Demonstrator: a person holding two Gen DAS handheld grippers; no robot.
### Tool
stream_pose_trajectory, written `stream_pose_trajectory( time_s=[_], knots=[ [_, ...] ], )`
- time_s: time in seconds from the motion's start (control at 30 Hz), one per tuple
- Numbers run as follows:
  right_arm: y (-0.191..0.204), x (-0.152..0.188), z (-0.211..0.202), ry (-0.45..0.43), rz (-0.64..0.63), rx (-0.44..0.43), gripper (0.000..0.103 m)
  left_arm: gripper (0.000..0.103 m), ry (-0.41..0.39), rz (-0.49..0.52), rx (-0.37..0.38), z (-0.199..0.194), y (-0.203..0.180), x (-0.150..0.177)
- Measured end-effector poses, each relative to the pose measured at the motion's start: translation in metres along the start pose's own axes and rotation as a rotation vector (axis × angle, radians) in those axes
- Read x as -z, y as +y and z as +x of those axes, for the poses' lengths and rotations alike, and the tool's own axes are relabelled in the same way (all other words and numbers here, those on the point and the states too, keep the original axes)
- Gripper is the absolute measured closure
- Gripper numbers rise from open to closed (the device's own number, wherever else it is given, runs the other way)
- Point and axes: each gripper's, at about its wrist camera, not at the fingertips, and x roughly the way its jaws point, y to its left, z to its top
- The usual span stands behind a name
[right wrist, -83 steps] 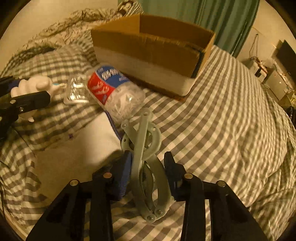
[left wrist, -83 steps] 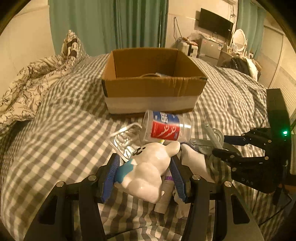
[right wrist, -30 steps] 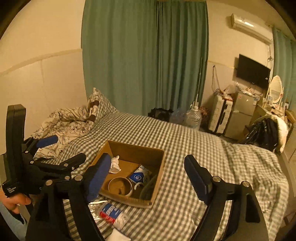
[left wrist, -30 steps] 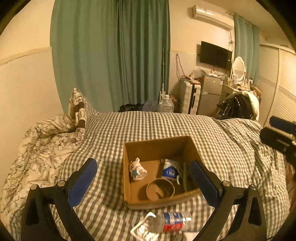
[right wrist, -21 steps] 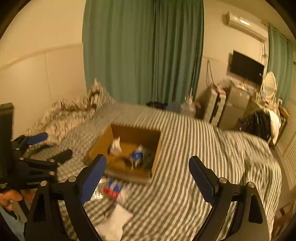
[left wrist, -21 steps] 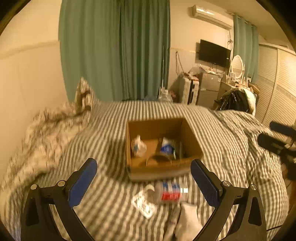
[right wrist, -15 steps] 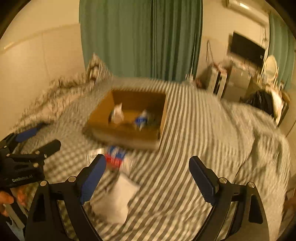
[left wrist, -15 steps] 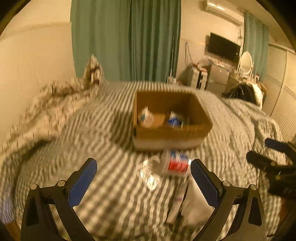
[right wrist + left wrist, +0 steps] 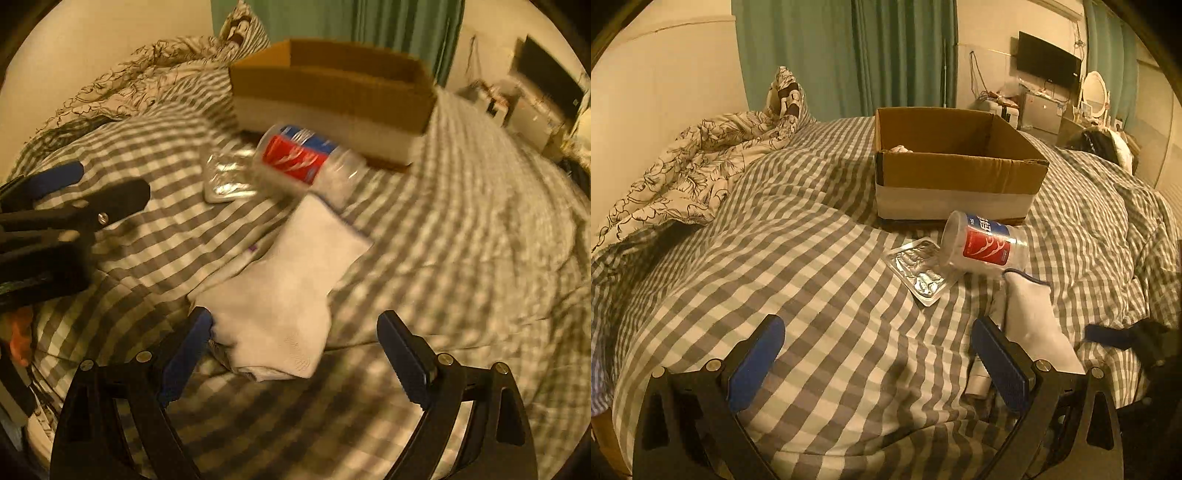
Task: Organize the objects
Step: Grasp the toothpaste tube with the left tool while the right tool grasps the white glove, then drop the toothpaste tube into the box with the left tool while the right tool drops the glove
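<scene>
An open cardboard box (image 9: 956, 177) stands on the checked bed (image 9: 812, 266); it also shows in the right wrist view (image 9: 332, 96). In front of it lie a clear plastic bottle with a red and blue label (image 9: 984, 249) (image 9: 299, 158), a silvery blister tray (image 9: 919, 271) (image 9: 225, 177) and a white sock (image 9: 1032, 321) (image 9: 291, 284). My left gripper (image 9: 877, 360) is open and empty, low over the bed, left of the sock. My right gripper (image 9: 295, 350) is open and empty, its fingers on either side of the sock's near end.
A crumpled flower-print duvet (image 9: 687, 173) lies at the bed's left. Green curtains (image 9: 849, 55) hang behind the box. A TV (image 9: 1049, 62), a mirror and cluttered furniture stand at the far right. The left gripper shows in the right wrist view (image 9: 74, 206).
Both grippers have come down from high above the bed, after leaving the toy and the grey tool in the box. They now hang low and open near the sock and bottle.
</scene>
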Motion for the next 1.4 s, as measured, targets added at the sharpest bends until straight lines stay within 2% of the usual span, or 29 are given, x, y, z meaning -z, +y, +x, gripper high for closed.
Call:
stream_pose_trajectory(
  time_s=[0.03, 0.1, 0.13, 0.2, 0.27, 0.3, 0.43, 0.53, 0.6, 0.63, 0.7, 0.73, 0.77, 0.8, 0.87, 1.0, 1.13, 1.4],
  knots=[
    [0.0, 0.001, 0.008, 0.014, 0.016, -0.034, 0.012, 0.0, 0.001, 0.005, -0.001, 0.0, 0.0, 0.001],
    [-0.001, 0.002, 0.011, 0.021, 0.027, -0.084, 0.029, 0.0, 0.005, 0.013, -0.004, 0.001, -0.002, 0.001],
    [-0.003, 0.002, 0.011, 0.019, 0.034, -0.141, 0.049, 0.0, 0.006, 0.017, -0.006, 0.002, -0.003, 0.002],
    [-0.004, 0.002, 0.004, -0.001, 0.028, -0.129, 0.058, 0.0, 0.012, 0.025, -0.006, 0.003, -0.008, -0.002],
    [-0.009, 0.001, -0.009, -0.036, 0.005, -0.089, 0.062, 0.0, 0.025, 0.036, -0.002, 0.006, -0.016, -0.002],
    [-0.013, -0.001, -0.015, -0.053, 0.004, -0.073, 0.062, 0.0, 0.033, 0.044, 0.0, 0.009, -0.022, -0.002],
    [-0.036, -0.004, -0.043, -0.14, -0.006, 0.084, 0.063, 0.0, 0.072, 0.09, 0.03, 0.023, -0.053, 0.004],
    [-0.061, -0.001, -0.052, -0.158, 0.053, 0.089, 0.063, 0.004, 0.104, 0.158, 0.055, 0.039, -0.079, 0.008],
    [-0.071, 0.003, -0.053, -0.157, 0.077, 0.099, 0.063, 0.018, 0.129, 0.184, 0.067, 0.05, -0.089, 0.01],
    [-0.076, 0.006, -0.052, -0.153, 0.089, 0.095, 0.063, 0.024, 0.167, 0.192, 0.082, 0.061, -0.094, 0.012],
    [-0.083, 0.011, -0.051, -0.146, 0.105, 0.086, 0.063, 0.042, 0.215, 0.191, 0.106, 0.073, -0.098, 0.016],
    [-0.086, 0.011, -0.05, -0.143, 0.11, 0.082, 0.063, 0.046, 0.238, 0.186, 0.126, 0.078, -0.099, 0.018],
    [-0.087, 0.012, -0.05, -0.143, 0.111, 0.082, 0.063, 0.053, 0.25, 0.18, 0.146, 0.082, -0.099, 0.02],
    [-0.088, 0.012, -0.05, -0.143, 0.112, 0.08, 0.063, 0.068, 0.247, 0.178, 0.158, 0.081, -0.099, 0.021],
    [-0.089, 0.012, -0.051, -0.146, 0.116, 0.078, 0.063, 0.079, 0.245, 0.176, 0.187, 0.077, -0.1, 0.02],
    [-0.087, 0.012, -0.056, -0.159, 0.114, 0.083, 0.063, 0.082, 0.216, 0.175, 0.193, 0.062, -0.099, 0.019],
    [-0.083, 0.011, -0.071, -0.187, 0.104, 0.089, 0.063, 0.082, 0.147, 0.139, 0.21, 0.034, -0.09, 0.006],
    [-0.079, -0.012, -0.104, -0.273, 0.078, 0.08, 0.063, 0.082, -0.05, 0.093, 0.256, -0.027, -0.068, -0.065]
  ],
)
